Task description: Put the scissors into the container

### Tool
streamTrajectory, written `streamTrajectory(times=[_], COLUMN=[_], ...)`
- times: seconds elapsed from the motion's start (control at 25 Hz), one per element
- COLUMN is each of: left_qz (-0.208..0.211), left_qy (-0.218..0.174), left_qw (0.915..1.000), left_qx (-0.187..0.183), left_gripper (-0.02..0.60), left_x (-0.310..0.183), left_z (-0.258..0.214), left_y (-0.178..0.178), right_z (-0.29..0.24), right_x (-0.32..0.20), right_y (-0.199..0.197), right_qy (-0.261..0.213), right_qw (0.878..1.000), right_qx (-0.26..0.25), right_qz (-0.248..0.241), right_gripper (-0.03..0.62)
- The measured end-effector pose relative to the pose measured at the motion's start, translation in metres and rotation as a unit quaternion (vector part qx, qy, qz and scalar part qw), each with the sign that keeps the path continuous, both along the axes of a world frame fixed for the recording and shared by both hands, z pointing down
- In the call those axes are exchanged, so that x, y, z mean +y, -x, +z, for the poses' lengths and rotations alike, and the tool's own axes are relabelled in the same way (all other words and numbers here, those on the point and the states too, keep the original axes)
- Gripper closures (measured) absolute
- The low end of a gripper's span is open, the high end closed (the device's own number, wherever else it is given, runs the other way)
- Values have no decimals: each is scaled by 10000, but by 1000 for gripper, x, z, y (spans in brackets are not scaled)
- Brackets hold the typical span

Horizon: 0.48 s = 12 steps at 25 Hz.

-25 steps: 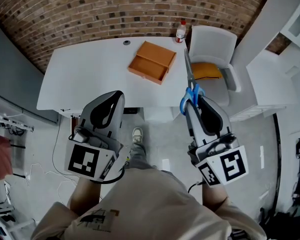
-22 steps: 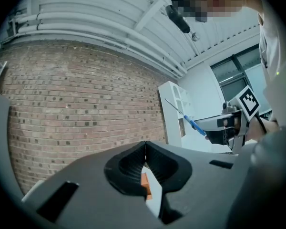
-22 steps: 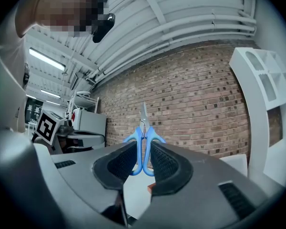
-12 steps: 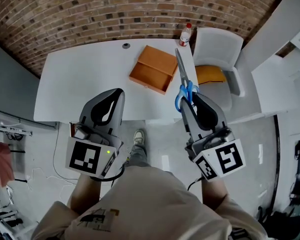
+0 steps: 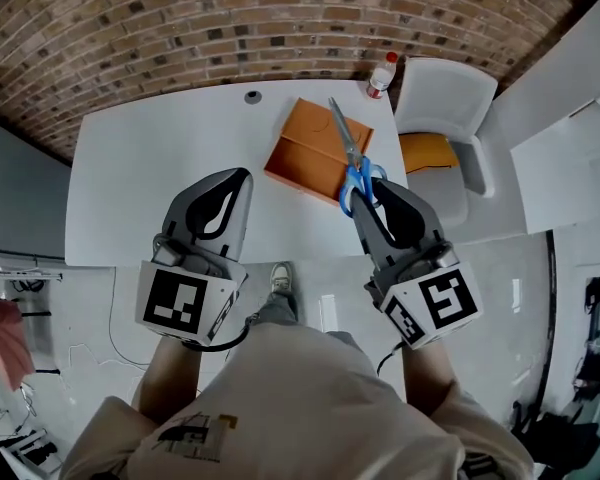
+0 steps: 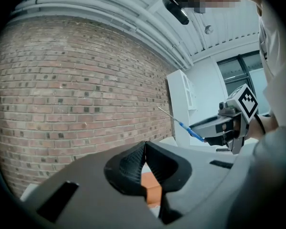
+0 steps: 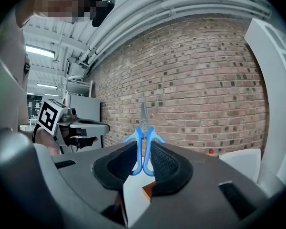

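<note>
My right gripper (image 5: 365, 190) is shut on the blue handles of the scissors (image 5: 348, 159), whose closed blades stick out forward over the orange container (image 5: 302, 155) on the white table (image 5: 160, 168). In the right gripper view the scissors (image 7: 143, 137) stand upright between the black pads, and an orange corner of the container (image 7: 149, 190) shows below them. My left gripper (image 5: 223, 196) hovers over the table's front edge, left of the container, its jaws shut with nothing between them. In the left gripper view my left gripper (image 6: 144, 162) has the container (image 6: 151, 190) just beyond its tips.
A white chair (image 5: 450, 98) with a yellow cushion (image 5: 428, 152) stands at the table's right end. A small bottle with a red cap (image 5: 382, 74) is on the table's far right corner. A brick wall (image 5: 230, 18) runs behind the table. A round hole (image 5: 253, 96) marks the tabletop.
The right gripper has carried the scissors left and forward, from over the chair's edge to above the orange container. The left gripper has crept slightly forward toward the table.
</note>
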<state>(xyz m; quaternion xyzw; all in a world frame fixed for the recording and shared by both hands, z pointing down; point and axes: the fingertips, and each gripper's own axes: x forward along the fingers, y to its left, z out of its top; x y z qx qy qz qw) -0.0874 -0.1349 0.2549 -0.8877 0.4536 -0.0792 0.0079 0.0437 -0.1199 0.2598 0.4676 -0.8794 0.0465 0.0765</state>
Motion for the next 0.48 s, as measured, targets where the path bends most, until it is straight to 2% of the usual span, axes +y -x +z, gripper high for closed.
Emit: streamTrajectory(times=[0.28,0.48], left_qz=[198,264], left_qy=[226,447], left_qw=[9995,9986], left_qx=[-49,-98], left_gripper=[572,572], left_x=[-58,-85], left_z=[26,51], left_y=[11,11], right_z=[39,80], right_x=[-55,-81], right_y=[20,22], right_qy=[433,945], right_qw=[9983,9942], right_qx=[401,504], right_qz=[-29,-100], right_gripper=[508,507])
